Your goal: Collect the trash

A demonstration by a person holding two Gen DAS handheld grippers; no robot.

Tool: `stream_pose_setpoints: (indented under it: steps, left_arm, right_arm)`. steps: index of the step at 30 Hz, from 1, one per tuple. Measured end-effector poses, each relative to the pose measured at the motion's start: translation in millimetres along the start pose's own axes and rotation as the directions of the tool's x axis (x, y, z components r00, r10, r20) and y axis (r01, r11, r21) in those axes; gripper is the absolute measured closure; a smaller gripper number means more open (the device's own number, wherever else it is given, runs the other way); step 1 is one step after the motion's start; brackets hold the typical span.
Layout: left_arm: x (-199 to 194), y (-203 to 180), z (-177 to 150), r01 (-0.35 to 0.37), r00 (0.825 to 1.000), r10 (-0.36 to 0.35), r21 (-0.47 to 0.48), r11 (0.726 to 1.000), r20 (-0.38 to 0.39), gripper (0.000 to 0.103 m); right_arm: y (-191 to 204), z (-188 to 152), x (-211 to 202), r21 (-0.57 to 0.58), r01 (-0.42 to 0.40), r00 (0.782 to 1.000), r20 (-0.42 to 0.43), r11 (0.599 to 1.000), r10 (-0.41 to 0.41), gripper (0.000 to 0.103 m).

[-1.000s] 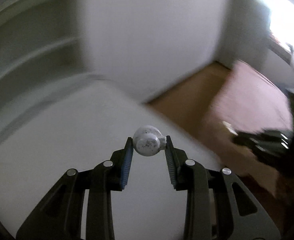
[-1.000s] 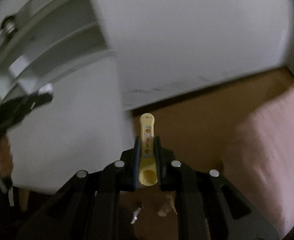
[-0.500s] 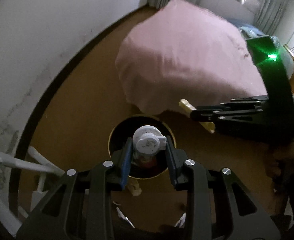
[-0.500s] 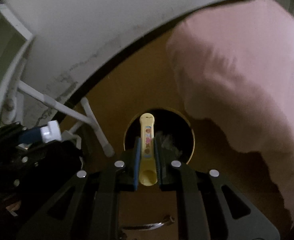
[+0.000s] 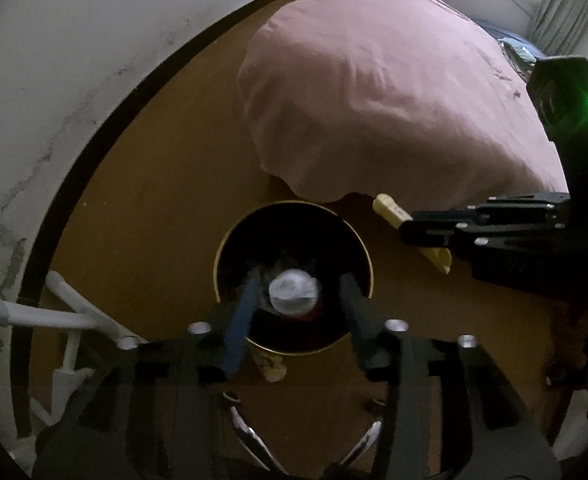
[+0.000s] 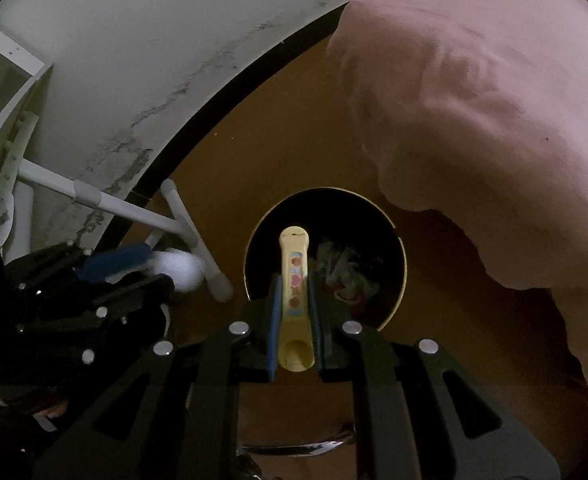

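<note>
A round black trash bin with a gold rim (image 5: pixel 368 256) (image 6: pixel 402 256) stands on the brown floor, with crumpled trash (image 6: pixel 344 270) inside. My left gripper (image 5: pixel 298 292) is open above the bin; a white capped bottle (image 5: pixel 294 292) sits between the spread fingers, clear of both pads, over the bin mouth. In the right wrist view the left gripper (image 6: pixel 161 268) shows at the left with the white bottle (image 6: pixel 179 270) by it. My right gripper (image 6: pixel 294 292) is shut on a flat yellow wrapper tube (image 6: pixel 294 280) over the bin's near edge; it also shows in the left wrist view (image 5: pixel 410 224).
A bed with a pink cover (image 5: pixel 374 80) (image 6: pixel 474 120) overhangs the floor right beside the bin. A white wall with a dark skirting board (image 5: pixel 93 128) curves on the left. A white tube frame (image 5: pixel 65 312) (image 6: pixel 181 216) stands by the wall.
Both grippers have come closer over the bin. The left gripper's fingers have spread wide and no longer pinch the white bottle. The right gripper still holds the yellow wrapper.
</note>
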State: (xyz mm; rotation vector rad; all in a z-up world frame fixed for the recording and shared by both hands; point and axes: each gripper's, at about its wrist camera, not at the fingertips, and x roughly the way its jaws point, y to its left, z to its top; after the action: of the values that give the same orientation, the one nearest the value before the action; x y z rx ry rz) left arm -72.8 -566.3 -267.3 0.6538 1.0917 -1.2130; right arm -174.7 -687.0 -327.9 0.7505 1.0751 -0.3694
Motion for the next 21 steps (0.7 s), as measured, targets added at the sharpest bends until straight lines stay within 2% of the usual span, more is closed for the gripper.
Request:
stream_pose_setpoints:
  steps: [6, 11, 12, 13, 14, 15, 17, 18, 19, 21]
  left_arm:
    - [-14, -3, 3, -0.016, 0.999, 0.015, 0.02, 1.0, 0.031, 0.046]
    - [-46, -12, 7, -0.015, 0.996, 0.012, 0.037, 0.999, 0.086, 0.043]
    - [-53, -14, 8, -0.016, 0.995, 0.012, 0.041, 0.999, 0.098, 0.04]
    - [-64, -16, 9, -0.017, 0.993, 0.012, 0.046, 0.999, 0.115, 0.037]
    - [-75, -19, 9, -0.02, 0.991, 0.013, 0.051, 0.999, 0.134, 0.031]
    - [-86, -21, 8, -0.019, 0.988, 0.011, 0.056, 0.998, 0.153, 0.024]
    - [-120, -22, 5, -0.033, 0.976, 0.021, 0.052, 0.998, 0.219, 0.018]
    - [-142, -19, 2, -0.031, 0.966, 0.021, 0.033, 0.999, 0.256, 0.012]
    - [-156, -15, -1, -0.034, 0.96, 0.029, 0.013, 0.999, 0.278, 0.01]
    - [-201, 2, -15, -0.057, 0.936, 0.073, -0.057, 0.997, 0.345, 0.008]
  right_arm:
    - [-1, 2, -4, -0.008, 0.005, 1.0, -0.004, 1.0, -0.005, 0.089]
    - [5, 2, -13, -0.014, 0.009, 1.0, 0.006, 1.0, -0.009, 0.087]
    - [7, 3, -16, -0.017, 0.01, 1.0, 0.009, 1.0, -0.01, 0.07]
    - [9, 3, -22, -0.021, 0.017, 1.0, 0.021, 1.0, -0.016, 0.037]
    - [11, 4, -30, -0.024, 0.03, 0.998, 0.047, 0.999, -0.029, 0.025]
    - [14, 4, -41, -0.03, 0.046, 0.996, 0.082, 0.998, -0.043, 0.019]
    - [23, 7, -61, -0.048, 0.052, 0.993, 0.113, 0.997, -0.047, 0.019]
    - [29, 10, -73, -0.058, 0.061, 0.989, 0.136, 0.996, -0.052, 0.019]
    - [39, 12, -85, -0.074, 0.074, 0.985, 0.164, 0.994, -0.061, 0.017]
    - [66, 16, -110, -0.125, 0.086, 0.973, 0.222, 0.989, -0.056, 0.012]
